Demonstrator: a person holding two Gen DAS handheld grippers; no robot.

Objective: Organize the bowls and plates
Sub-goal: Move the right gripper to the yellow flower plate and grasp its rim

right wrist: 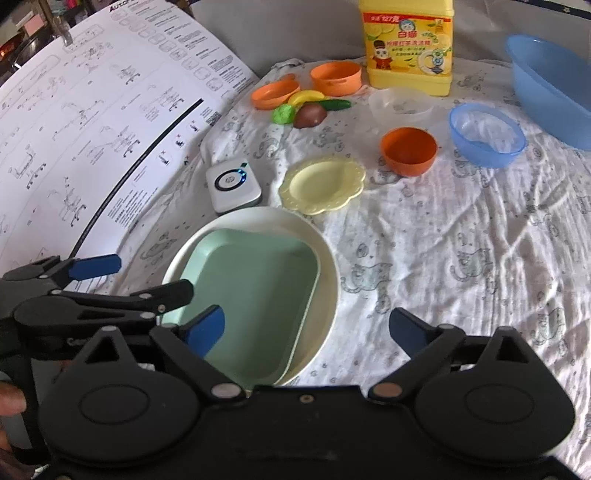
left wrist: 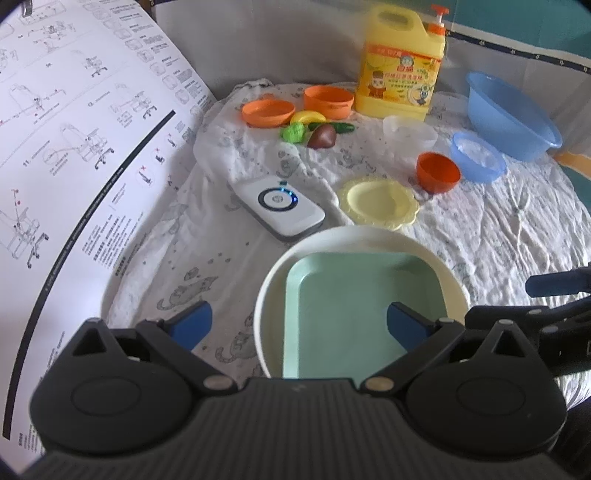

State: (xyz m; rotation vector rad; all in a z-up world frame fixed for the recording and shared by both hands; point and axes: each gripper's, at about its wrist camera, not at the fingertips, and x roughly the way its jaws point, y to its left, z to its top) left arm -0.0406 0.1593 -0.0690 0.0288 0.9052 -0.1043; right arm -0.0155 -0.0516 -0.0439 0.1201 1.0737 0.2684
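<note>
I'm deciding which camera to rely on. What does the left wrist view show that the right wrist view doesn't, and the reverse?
Only the left wrist view shows the detergent jug's orange pump. Only the right wrist view shows the person's fingers. Both share the green tray lying in the white plate, the yellow plate, the orange bowl and both open grippers, left gripper and right gripper.

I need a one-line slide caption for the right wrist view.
Open right gripper above a green square plate nested in a white round plate.
</note>
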